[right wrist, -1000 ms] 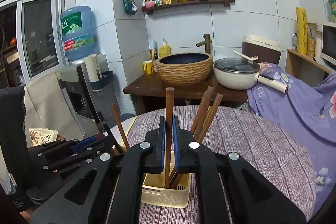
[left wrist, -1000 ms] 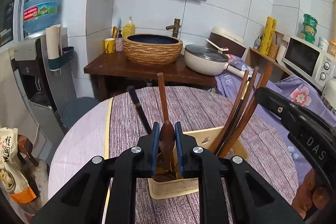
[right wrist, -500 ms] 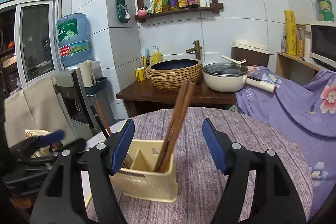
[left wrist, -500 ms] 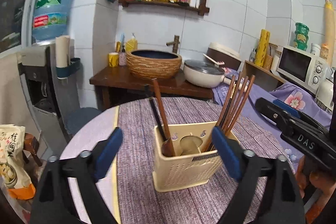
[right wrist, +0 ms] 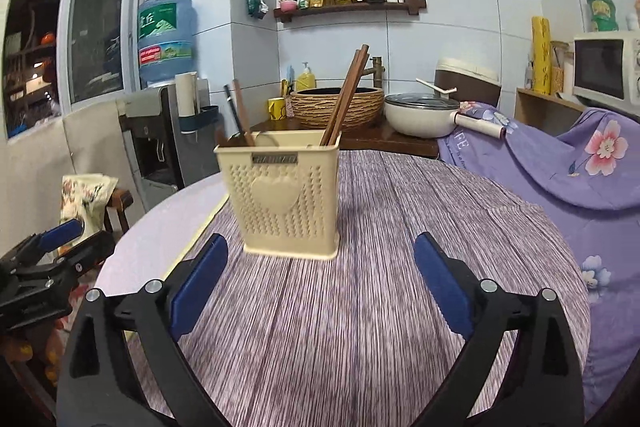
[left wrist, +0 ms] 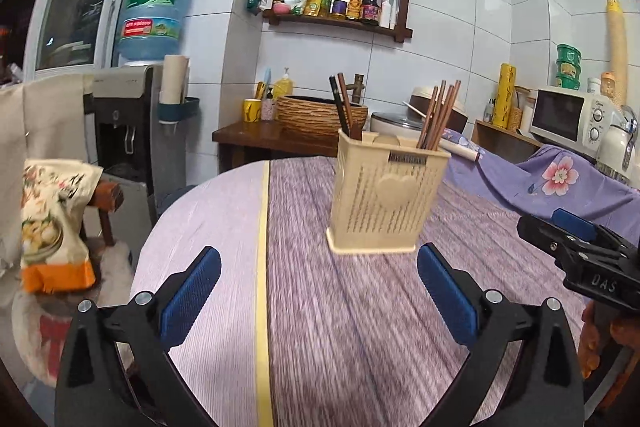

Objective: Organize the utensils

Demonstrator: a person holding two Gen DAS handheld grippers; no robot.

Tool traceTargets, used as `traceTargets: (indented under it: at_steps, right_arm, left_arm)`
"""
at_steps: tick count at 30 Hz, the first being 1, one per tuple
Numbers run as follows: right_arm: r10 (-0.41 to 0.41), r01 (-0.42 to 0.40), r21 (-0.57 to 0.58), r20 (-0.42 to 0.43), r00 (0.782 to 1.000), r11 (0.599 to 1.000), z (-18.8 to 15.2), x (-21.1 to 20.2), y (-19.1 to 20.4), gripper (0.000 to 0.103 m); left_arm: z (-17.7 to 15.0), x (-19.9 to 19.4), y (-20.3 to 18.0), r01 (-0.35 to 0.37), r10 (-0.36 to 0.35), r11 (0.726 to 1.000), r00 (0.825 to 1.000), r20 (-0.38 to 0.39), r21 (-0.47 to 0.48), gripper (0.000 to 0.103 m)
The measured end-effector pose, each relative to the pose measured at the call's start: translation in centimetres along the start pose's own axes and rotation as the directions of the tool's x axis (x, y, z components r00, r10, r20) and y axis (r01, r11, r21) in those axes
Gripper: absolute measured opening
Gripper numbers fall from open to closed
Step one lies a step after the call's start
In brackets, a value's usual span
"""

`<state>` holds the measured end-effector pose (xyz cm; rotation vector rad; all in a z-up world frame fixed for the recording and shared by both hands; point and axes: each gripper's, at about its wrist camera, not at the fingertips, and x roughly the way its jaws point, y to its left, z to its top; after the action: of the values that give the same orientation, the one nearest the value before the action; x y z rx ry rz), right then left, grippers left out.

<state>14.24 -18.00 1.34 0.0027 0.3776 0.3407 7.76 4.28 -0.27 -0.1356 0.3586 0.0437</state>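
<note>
**Both claws spread wide, holder standing alone on the table**

The left gripper (left wrist: 318, 301) has its jaws spread wide, having just been opening, with nothing between the blue pads (left wrist: 190, 301). The right gripper (right wrist: 320, 291) is the same: jaws just opened to a broad gap, pads (right wrist: 438, 291) bare, only tablecloth between them.

The holder (left wrist: 386, 201), a cream perforated basket with a raised heart on its front, stands upright on the round table (left wrist: 208, 227), on the striped purple cloth (left wrist: 360, 327), ahead of both grippers and apart from them. In the left view it sits a little right of centre; in the right view (right wrist: 286, 195) it sits left of centre.

A bunch of brown chopsticks (left wrist: 438, 115) leans in the holder's right compartment. In the left compartment stand a brown wooden handle (left wrist: 346, 103) and a dark utensil (left wrist: 338, 107) beside it. What lies lower in the compartments is hidden by the wall.

Each gripper shows at the edge of the other's view: the right one at the right edge of the left view (left wrist: 580, 239), the left one low at the left of the right view (right wrist: 44, 259).
</note>
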Motion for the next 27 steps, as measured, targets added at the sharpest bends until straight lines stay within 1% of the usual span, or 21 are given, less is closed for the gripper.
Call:
traceTargets:
  at_steps: [2, 5, 6, 9, 11, 14, 18, 20, 27]
  right_arm:
    - [0.005, -0.005, 0.005, 0.003, 1.000, 1.000, -1.5, -1.0, 0.5, 0.097]
    - [0.051, -0.051, -0.006, 0.007, 0.999, 0.999, -4.0, -3.3, 1.6, 0.097]
    - [0.053, -0.053, -0.019, 0.013, 0.999, 0.998, -4.6, -4.0, 2.0, 0.097]
    - [0.051, -0.049, -0.039, 0.040, 0.998, 0.998, -5.9, -6.4, 3.1, 0.097]
    - [0.060, -0.059, -0.022, 0.058, 0.997, 0.998, -6.3, -8.0, 3.1, 0.097]
    - [0.052, -0.051, -0.014, 0.078, 0.996, 0.999, -6.8, -9.8, 2.8, 0.097]
    - [0.024, -0.022, -0.020, 0.102, 0.994, 1.000, -7.3, -12.0, 2.5, 0.097]
    - [0.021, -0.018, -0.024, 0.108, 0.994, 1.000, -7.3, -12.4, 2.3, 0.097]
    - [0.035, -0.032, -0.027, 0.117, 0.992, 0.999, -7.0, -12.9, 2.7, 0.097]
  left_arm:
    - [-1.3, -1.2, -0.2, -0.014, 0.014, 1.000, 1.000, -0.007, 0.006, 0.097]
    - [-2.6, -3.1, -0.4, -0.026, 0.025, 0.999, 0.999, 0.021, 0.030, 0.097]
    - [-3.0, -3.7, -0.4, -0.031, 0.030, 0.999, 0.999, 0.023, 0.039, 0.097]
    - [-3.4, -5.0, -0.3, -0.015, 0.014, 0.999, 1.000, 0.024, 0.044, 0.097]
    - [-3.4, -6.0, -0.4, -0.010, 0.007, 0.999, 0.999, 0.046, 0.050, 0.097]
    - [-3.4, -7.1, -0.5, -0.012, 0.008, 0.999, 0.997, 0.075, 0.053, 0.097]
    - [-3.7, -7.9, -0.9, 0.018, -0.021, 0.999, 0.997, 0.071, 0.045, 0.097]
    - [-3.9, -8.1, -1.1, 0.030, -0.033, 0.998, 0.997, 0.068, 0.050, 0.097]
    - [-4.1, -8.5, -1.8, 0.030, -0.035, 0.997, 0.997, 0.072, 0.069, 0.097]
